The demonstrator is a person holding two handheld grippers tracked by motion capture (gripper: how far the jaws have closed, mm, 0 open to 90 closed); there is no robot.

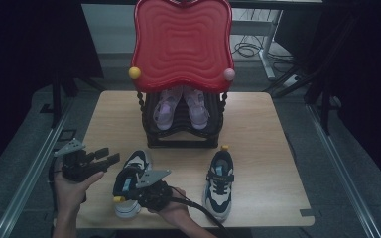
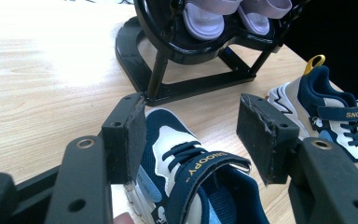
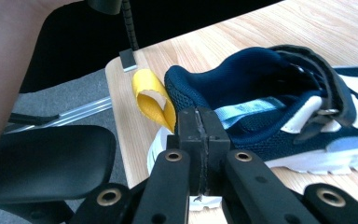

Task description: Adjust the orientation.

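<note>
Wooden table: right tool seemingly pinching sneaker heel.

"snoopy" in yellow letters on the dark blue strap of the near shoe, read in the left gripper view. "snoopy" again, yellow, on the strap of the far shoe. no other text legible.

High view above the table; both tool views low, close on the near shoe.
</note>
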